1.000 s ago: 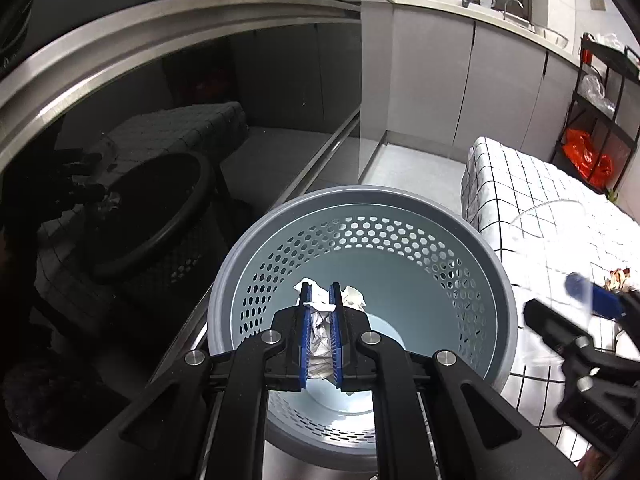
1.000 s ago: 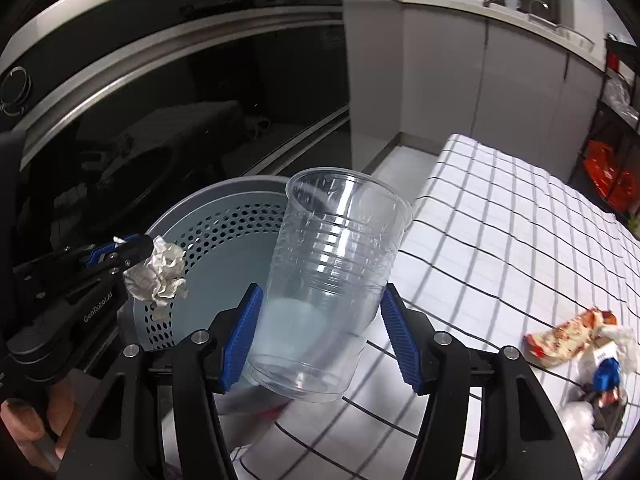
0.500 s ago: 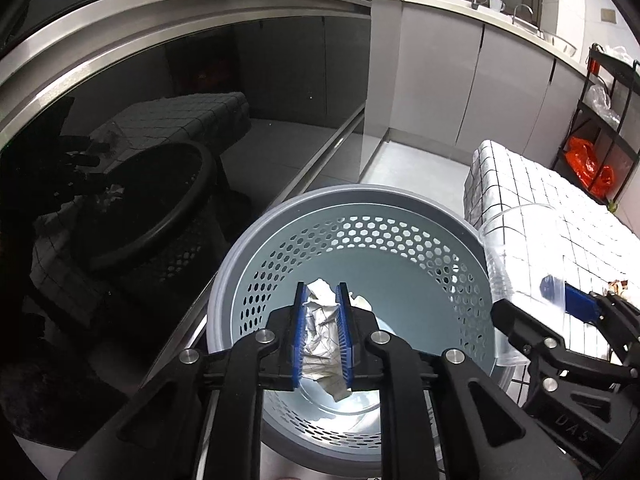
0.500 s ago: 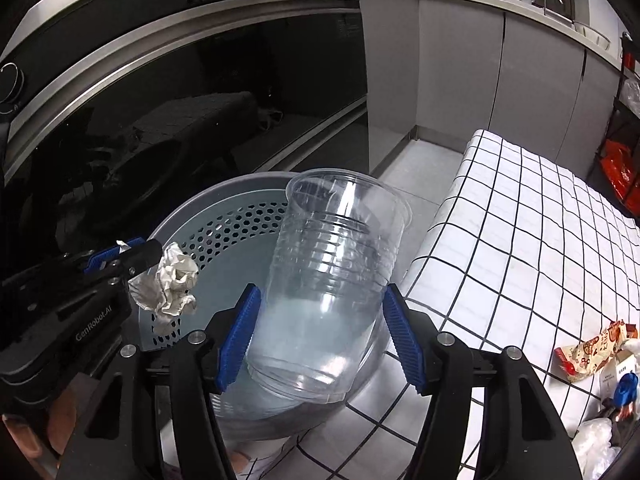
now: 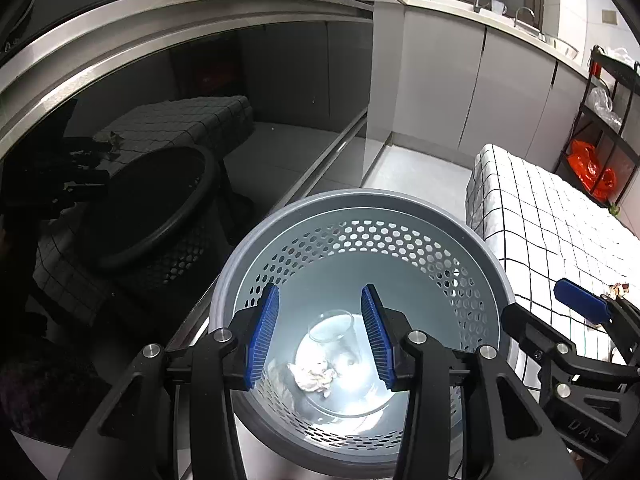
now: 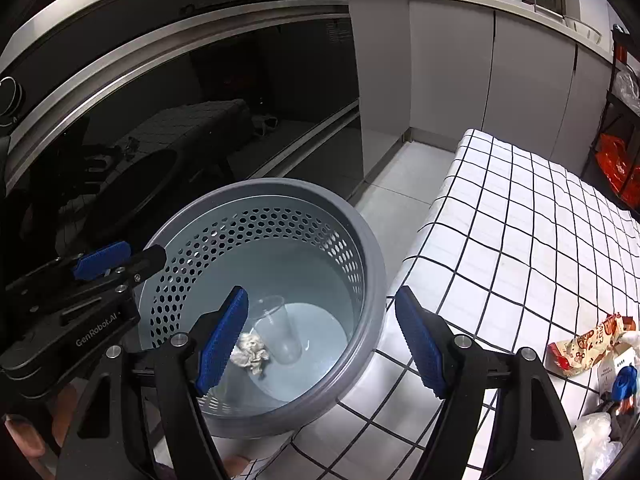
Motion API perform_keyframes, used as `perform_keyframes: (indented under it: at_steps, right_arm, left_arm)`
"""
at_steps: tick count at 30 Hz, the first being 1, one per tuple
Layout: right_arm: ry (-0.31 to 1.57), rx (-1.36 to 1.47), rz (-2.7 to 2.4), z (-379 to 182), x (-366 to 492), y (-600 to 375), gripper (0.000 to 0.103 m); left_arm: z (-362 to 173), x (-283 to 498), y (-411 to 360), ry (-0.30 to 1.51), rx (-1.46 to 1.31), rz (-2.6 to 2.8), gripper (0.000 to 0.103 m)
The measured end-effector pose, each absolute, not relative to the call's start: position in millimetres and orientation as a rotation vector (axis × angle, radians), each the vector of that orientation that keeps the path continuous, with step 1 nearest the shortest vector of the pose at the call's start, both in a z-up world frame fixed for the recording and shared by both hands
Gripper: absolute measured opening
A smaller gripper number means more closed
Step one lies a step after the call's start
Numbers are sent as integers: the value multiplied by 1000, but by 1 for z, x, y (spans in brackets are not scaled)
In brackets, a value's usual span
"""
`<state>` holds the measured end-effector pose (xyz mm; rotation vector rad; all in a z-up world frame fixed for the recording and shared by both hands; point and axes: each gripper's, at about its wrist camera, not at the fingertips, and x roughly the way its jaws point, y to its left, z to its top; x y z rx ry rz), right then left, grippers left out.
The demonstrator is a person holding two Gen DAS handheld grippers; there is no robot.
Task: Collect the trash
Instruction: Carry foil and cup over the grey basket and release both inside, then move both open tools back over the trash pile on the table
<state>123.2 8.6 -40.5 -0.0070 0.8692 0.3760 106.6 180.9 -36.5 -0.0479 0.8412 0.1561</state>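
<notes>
Left wrist cam: left gripper (image 5: pixel 319 330) is spread wide with nothing in it, right above the grey perforated bin (image 5: pixel 404 216), and the crumpled paper wad (image 5: pixel 314 378) and clear plastic cup (image 5: pixel 334 330) are lying on the bin's floor. Right wrist cam: right gripper (image 6: pixel 322 338) is wide apart too, over the bin's rim by the checkered tablecloth (image 6: pixel 520 232), with a snack wrapper (image 6: pixel 584 344) sitting on the cloth off to the right.

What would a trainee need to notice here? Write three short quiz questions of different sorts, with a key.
1. True or false: the plastic cup lies inside the bin.
2. What rests beside the cup? A) crumpled paper B) a spoon C) a bottle
3. Fill in: both the left gripper and the right gripper are ____.

Key: 1 true; 2 A; 3 open. The snack wrapper waits on the checked cloth.
</notes>
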Motion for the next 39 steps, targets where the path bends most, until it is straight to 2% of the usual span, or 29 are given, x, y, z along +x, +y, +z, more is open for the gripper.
perform_keyframes:
  at_steps: [13, 20, 39]
  right_arm:
    - [855, 23, 362, -33, 115, -4, 73]
    - [843, 50, 314, -26, 95, -30, 73]
    - [794, 140, -17, 3, -10, -201, 73]
  left_arm:
    - [-32, 104, 174, 823, -38, 152, 43]
    - [-26, 97, 159, 798, -15, 125, 49]
    - [-13, 63, 62, 746, 49, -93, 57]
